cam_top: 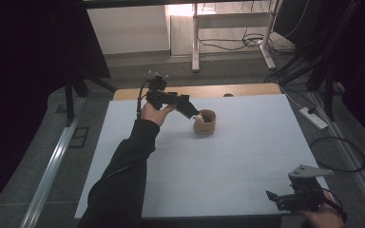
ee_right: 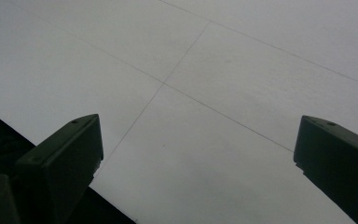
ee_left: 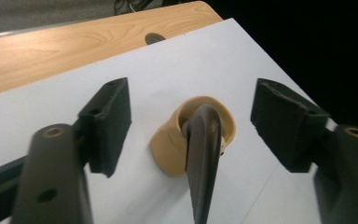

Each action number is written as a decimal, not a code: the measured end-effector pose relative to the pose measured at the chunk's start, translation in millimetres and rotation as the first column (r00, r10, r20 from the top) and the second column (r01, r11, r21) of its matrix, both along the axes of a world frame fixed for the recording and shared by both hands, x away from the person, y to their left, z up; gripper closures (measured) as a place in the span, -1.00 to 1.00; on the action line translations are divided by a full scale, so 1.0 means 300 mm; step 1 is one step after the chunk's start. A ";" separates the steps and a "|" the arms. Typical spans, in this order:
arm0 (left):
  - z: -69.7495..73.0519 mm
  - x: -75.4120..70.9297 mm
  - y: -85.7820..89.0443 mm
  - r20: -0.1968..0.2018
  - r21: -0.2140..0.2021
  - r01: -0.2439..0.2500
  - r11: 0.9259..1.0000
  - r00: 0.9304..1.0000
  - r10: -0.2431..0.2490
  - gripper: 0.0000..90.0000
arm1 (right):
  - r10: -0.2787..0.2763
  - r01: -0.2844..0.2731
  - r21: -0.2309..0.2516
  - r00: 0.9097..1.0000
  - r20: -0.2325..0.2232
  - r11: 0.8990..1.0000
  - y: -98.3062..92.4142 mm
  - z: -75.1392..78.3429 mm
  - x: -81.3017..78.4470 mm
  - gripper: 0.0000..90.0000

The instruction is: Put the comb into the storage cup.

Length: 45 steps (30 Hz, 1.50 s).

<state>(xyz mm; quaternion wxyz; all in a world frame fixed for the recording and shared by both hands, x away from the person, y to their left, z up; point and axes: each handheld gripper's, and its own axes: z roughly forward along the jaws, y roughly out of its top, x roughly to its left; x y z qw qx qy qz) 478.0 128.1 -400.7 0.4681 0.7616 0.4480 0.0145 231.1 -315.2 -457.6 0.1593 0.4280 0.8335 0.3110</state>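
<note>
A tan cup stands on the white table top, towards its far middle. In the left gripper view a dark utensil handle sticks out of the cup towards the camera. My left gripper hovers just left of the cup and points at it. Its jaws are open wide on either side of the handle, without touching it. Something small and white shows at the cup's near rim. My right gripper is open at the front right corner, over bare table.
A wooden strip runs along the table's far edge. Behind it stand the white legs of a desk, with cables on the floor. A power strip and a looped cable lie on the floor to the right.
</note>
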 end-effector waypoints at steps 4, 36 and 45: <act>-0.002 -0.008 0.004 0.027 0.005 0.007 1.000 1.000 -0.007 -0.52 | -0.002 0.002 0.001 1.000 0.003 1.000 -0.001 0.000 0.000 -0.95; -0.016 -0.105 0.040 0.155 0.118 0.048 0.992 0.986 -0.066 -0.96 | -0.004 0.004 0.002 1.000 0.003 1.000 -0.001 0.001 0.000 -0.98; -0.036 -0.134 0.058 0.160 0.115 0.049 0.992 0.985 -0.067 -0.99 | -0.005 0.005 0.007 1.000 0.002 1.000 -0.002 0.001 0.000 -1.00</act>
